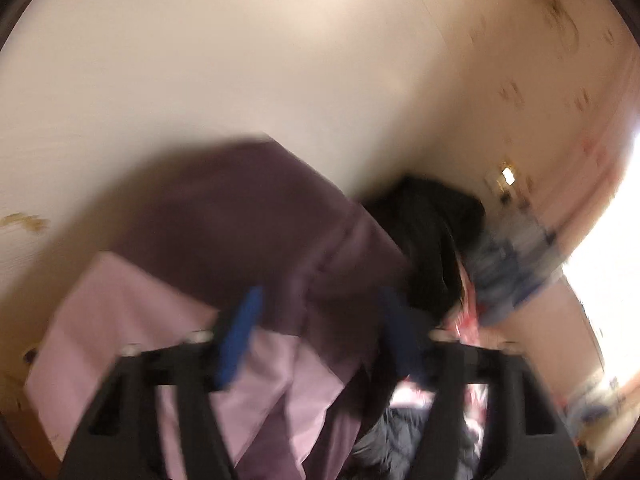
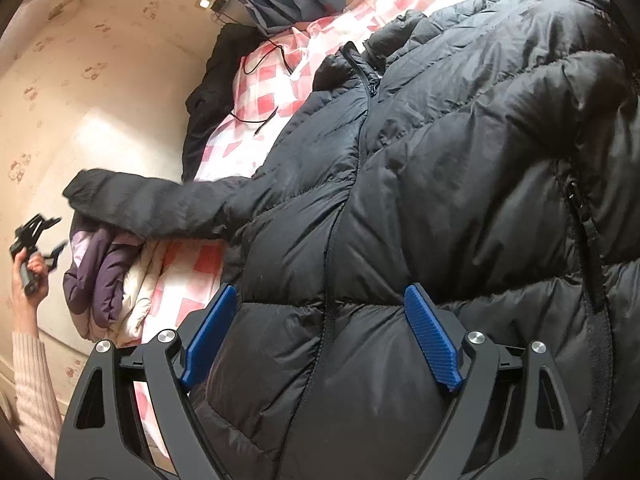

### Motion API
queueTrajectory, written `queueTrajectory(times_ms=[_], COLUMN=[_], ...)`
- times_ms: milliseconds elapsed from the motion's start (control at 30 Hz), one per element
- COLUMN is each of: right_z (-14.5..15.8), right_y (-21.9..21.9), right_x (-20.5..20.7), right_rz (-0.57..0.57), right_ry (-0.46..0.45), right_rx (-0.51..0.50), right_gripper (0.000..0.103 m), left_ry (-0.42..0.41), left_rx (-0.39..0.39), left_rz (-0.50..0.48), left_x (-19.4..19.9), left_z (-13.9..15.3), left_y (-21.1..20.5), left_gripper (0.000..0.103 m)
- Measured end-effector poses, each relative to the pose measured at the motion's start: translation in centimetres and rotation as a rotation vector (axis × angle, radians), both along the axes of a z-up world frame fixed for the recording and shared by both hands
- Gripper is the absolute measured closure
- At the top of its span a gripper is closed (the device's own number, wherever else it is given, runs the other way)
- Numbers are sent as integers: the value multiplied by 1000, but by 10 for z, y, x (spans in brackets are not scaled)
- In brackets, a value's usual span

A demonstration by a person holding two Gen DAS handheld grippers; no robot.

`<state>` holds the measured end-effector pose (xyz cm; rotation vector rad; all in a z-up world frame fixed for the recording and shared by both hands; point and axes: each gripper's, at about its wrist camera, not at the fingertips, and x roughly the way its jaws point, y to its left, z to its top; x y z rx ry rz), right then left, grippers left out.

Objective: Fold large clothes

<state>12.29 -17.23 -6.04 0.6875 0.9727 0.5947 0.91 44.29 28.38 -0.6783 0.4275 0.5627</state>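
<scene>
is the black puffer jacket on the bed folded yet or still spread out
Spread out: black puffer jacket lies flat across the checked bedding, one sleeve stretched sideways.

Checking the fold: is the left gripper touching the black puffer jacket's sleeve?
Apart. The right wrist view shows the left gripper raised beside the wall, clear of the sleeve.

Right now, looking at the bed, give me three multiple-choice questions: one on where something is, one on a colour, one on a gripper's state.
1. Where does the black puffer jacket lie?
A on the checked bedspread
B on the floor
C on a hanger

2. What colour are the right gripper pads?
A red
B blue
C green

3. How does the left gripper stand?
A shut on the jacket sleeve
B open, holding nothing
C shut on a pillow

Answers: A, the jacket is spread over the pink-and-white checks; B, both pads are blue; B, its fingers are apart in open air beside the bed.
</scene>
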Motion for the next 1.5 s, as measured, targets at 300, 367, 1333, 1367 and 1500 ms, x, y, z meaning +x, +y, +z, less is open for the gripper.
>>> queueTrajectory(times_ms=[300,367,1333,1367,1500], right_z=[7,8,25,17,-13], right_y=[0,0,-227,-230,-217], right_x=[-2,-3,-143,-149,-161], right_rz=[14,12,-84,-67,-15], right_ry=[-5,-9,134,154,224], right_rx=[-9,-16,-240,-209,-219], right_gripper=[20,20,7,7,7], left_ry=[-14,51,417,416,408], left_rx=[136,103,-420,-436,-484], left_rz=[-561,-695,-930,-919,-899], left_x=[41,63,-121,-122,-130], left_z=[-56,-104,-340,-349,-362], left_y=[-191,-233,-200,-198,-201], left_gripper=[16,16,13,12,12])
